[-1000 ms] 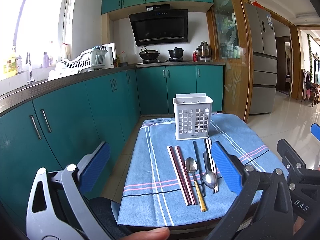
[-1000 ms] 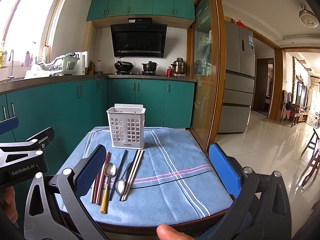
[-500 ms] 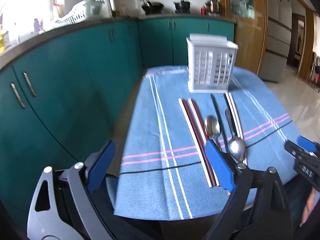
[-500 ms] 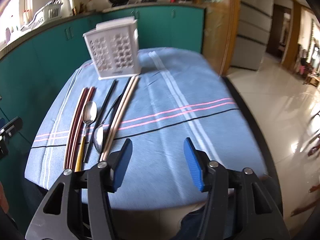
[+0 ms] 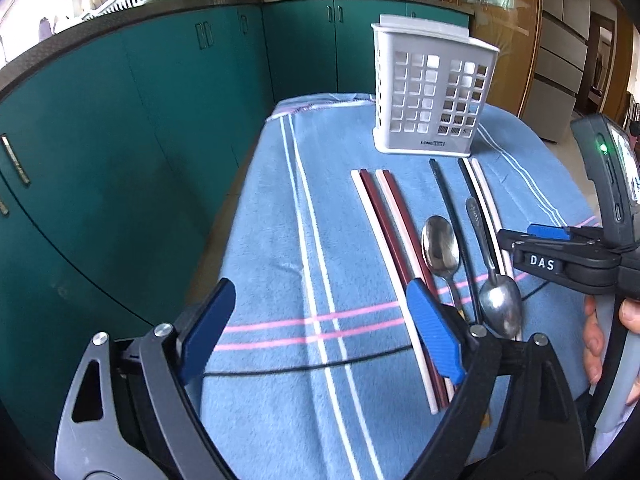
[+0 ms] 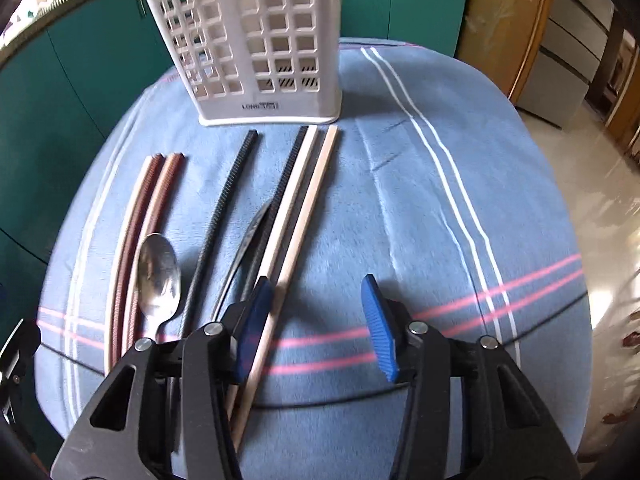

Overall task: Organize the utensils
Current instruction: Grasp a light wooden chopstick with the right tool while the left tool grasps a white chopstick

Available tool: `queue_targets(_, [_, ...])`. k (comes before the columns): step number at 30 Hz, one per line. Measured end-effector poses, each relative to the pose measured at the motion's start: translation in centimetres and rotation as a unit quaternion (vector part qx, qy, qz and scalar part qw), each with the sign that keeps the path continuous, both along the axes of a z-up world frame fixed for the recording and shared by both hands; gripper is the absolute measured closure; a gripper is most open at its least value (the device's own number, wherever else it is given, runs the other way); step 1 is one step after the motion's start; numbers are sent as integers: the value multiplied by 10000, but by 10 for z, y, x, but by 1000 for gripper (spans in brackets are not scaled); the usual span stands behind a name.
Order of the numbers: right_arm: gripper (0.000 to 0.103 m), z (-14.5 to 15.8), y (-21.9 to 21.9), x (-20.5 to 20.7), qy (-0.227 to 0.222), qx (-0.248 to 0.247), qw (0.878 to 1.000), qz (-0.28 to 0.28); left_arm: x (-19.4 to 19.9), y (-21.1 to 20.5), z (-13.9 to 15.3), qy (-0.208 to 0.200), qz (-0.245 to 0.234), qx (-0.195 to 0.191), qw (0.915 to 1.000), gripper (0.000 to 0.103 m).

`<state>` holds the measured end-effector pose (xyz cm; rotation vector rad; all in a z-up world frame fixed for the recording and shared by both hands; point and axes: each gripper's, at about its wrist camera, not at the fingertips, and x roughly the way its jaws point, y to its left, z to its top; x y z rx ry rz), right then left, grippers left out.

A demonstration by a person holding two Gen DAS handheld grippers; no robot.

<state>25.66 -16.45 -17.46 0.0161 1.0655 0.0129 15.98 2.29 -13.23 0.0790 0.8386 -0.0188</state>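
A white slotted utensil holder (image 5: 432,92) (image 6: 256,40) stands at the far end of the blue cloth. In front of it lie dark red chopsticks (image 5: 388,232) (image 6: 148,216), black chopsticks (image 5: 452,216) (image 6: 228,208), beige chopsticks (image 6: 304,208) and two steel spoons (image 5: 440,248) (image 5: 500,312). My left gripper (image 5: 320,332) hangs open over bare cloth, left of the red chopsticks. My right gripper (image 6: 316,328) is closing low over the near ends. A beige chopstick lies just inside its left pad (image 6: 256,328), and the pads do not press on it.
The blue striped cloth (image 5: 280,240) covers a small table whose edges drop off left and right. Teal cabinets (image 5: 120,140) run close along the left. A hand (image 5: 600,340) holds the right gripper's handle. Tiled floor (image 6: 600,160) lies to the right.
Both grippers have come down and tipped toward the table. The right gripper's jaws have narrowed, and it has moved in over the near ends of the beige chopsticks.
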Motion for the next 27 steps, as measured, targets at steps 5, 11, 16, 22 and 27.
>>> queue_targets(5, [89, 3, -1, 10, -41, -121, 9999, -88, 30, -5, -15, 233, -93, -62, 9997, 27])
queue_targets(11, [97, 6, -28, -2, -6, -17, 9991, -420, 70, 0, -25, 572, -61, -605, 9965, 41])
queue_targets(16, [95, 6, -43, -13, -53, 113, 9983, -572, 91, -11, -35, 761, -81, -417, 9962, 42])
queue_targets(22, [89, 5, -46, -12, -110, 114, 9979, -620, 103, -8, -40, 813, 144, -101, 9965, 45])
queue_targets(27, [88, 5, -47, -11, -121, 106, 9979, -624, 103, -2, -28, 797, 93, -634, 9948, 46])
